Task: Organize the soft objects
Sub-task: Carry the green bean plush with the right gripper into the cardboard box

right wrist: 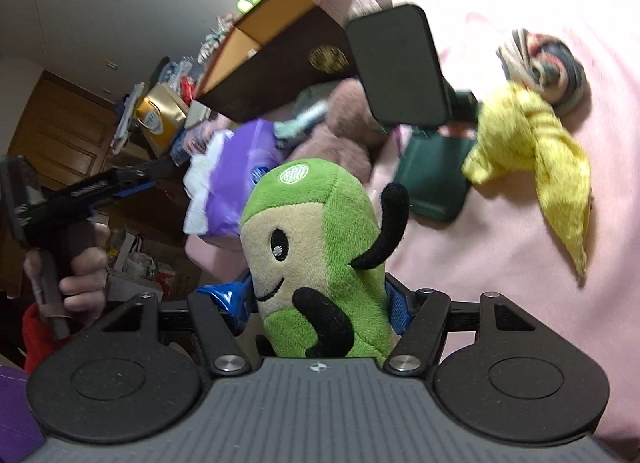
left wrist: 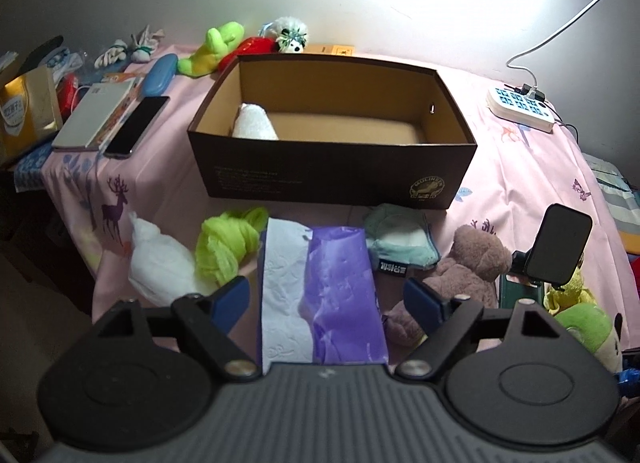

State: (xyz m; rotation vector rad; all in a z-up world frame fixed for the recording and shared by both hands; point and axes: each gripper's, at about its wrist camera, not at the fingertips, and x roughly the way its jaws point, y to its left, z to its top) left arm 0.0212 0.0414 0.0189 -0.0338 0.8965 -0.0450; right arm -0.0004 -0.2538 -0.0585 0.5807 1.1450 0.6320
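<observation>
The pink bedsheet fills both my views, printed with purple deer. On it sits one big dark brown box, open-topped, with a gold round emblem on its front reading "MOLINE..." as far as I can make out; the smaller lines of print beside it are too fine to read. Only my left camera looks down into it: one white rolled towel lies in the left corner.

In front of the box my left claw hangs spread wide, empty, over a purple tissue pack that lies between the fingers untouched. Beside it I count one white bundle, one lime cloth, one mint pouch with a dark tag I can't read, and one brown teddy bear.

My right camera gives what the left only clips: my right claw clamped on the green plush, blue pads pressed into both its sides, a white round badge on its head, letters illegible. Also there only: one yellow cloth, one striped sock ball, and the person's hand holding the left gripper's handle.
</observation>
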